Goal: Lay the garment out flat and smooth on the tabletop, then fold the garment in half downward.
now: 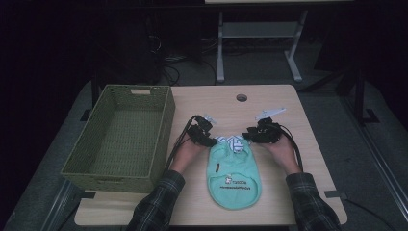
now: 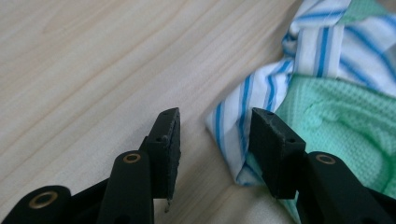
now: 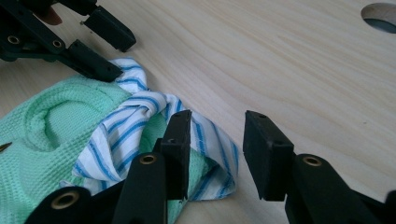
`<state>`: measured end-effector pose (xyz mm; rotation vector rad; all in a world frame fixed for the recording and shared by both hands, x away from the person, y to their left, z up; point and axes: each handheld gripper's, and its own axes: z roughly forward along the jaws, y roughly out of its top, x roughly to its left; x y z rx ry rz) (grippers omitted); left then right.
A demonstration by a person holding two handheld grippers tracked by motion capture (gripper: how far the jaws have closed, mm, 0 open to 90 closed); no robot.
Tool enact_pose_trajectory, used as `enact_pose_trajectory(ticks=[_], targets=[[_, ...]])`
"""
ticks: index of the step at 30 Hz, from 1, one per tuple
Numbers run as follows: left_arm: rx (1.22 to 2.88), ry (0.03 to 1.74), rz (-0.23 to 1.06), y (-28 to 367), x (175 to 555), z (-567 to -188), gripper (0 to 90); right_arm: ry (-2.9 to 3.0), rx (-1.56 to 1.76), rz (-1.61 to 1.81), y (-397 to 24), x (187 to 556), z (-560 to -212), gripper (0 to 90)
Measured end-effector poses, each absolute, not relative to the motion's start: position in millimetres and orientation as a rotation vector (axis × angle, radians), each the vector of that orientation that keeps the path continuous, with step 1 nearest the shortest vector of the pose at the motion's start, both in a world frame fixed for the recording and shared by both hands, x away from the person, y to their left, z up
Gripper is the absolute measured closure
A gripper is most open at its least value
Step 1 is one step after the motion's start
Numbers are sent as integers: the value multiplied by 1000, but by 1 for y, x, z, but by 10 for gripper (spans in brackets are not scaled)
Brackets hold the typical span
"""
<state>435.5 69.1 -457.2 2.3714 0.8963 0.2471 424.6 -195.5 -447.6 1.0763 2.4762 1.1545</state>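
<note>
Dim room, pale wooden worktop with a round cable hole. At mid-worktop, a mint-green waffle-knit garment with a blue-and-white striped collar, lying flat. Left tool at the collar's left corner, jaws partly apart, gripping nothing, striped cloth against one pad. Right tool at the right corner, likewise parted, unclamped. Alongside on the left, an olive woven rectangular basket.

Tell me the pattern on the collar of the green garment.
White with blue stripes; the collar shows best in the right gripper view.
</note>
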Motion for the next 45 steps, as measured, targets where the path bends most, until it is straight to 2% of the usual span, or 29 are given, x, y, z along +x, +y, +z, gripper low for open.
enact_pose_trajectory(ticks=[12, 22, 26, 33, 45], targets=[[2391, 858, 254, 70, 435, -457, 551, 2547, 1094, 1119, -192, 429, -470, 626], [2405, 808, 187, 66, 436, -456, 786, 2554, 1018, 1079, -190, 421, -471, 803], [2406, 810, 179, 66, 437, -456, 834, 2553, 1037, 1087, -189, 422, -471, 839], [2433, 807, 219, 62, 434, -453, 846, 2561, 1058, 1081, -189, 422, -468, 850], [2291, 830, 213, 75, 428, -439, 851, 2511, 1037, 1200, -198, 418, -454, 855]])
